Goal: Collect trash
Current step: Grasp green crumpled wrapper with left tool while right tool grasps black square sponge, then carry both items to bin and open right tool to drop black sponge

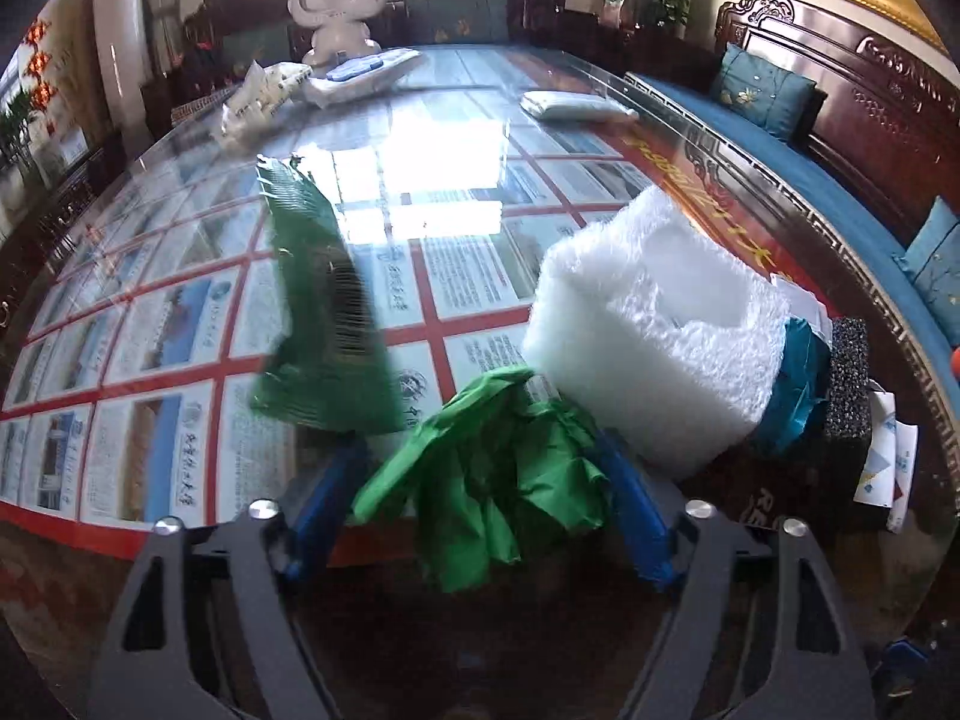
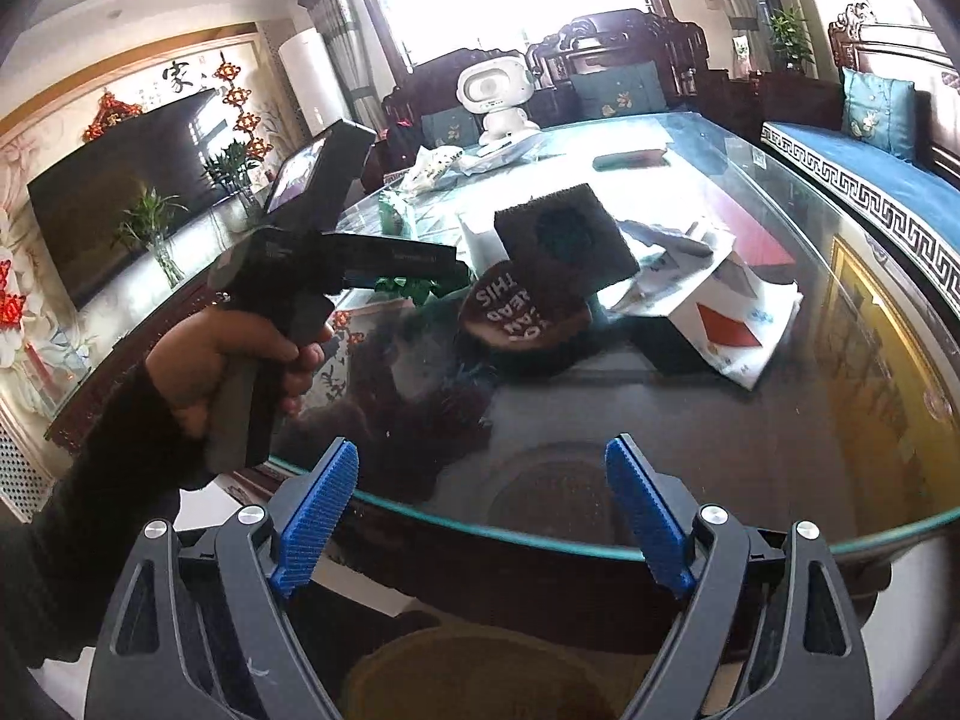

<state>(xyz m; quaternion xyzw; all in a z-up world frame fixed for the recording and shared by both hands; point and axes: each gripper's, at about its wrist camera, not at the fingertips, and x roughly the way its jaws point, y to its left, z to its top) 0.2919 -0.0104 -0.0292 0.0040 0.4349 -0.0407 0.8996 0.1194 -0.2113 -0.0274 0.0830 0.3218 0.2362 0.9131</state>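
Left tongs spread around crumpled green paper, not pinching; right tongs spread, empty; risk: closing may snag the adjacent white foam block on the glass worktop.

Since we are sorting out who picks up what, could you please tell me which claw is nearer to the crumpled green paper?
Left. The left claw is open around the green paper; the right claw hangs open at the table edge.

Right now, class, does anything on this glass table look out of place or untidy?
Yes. Loose packaging litters the glass table: crumpled green paper between the left gripper jaws, a green wrapper, white foam and a black foam block tilted atop papers.
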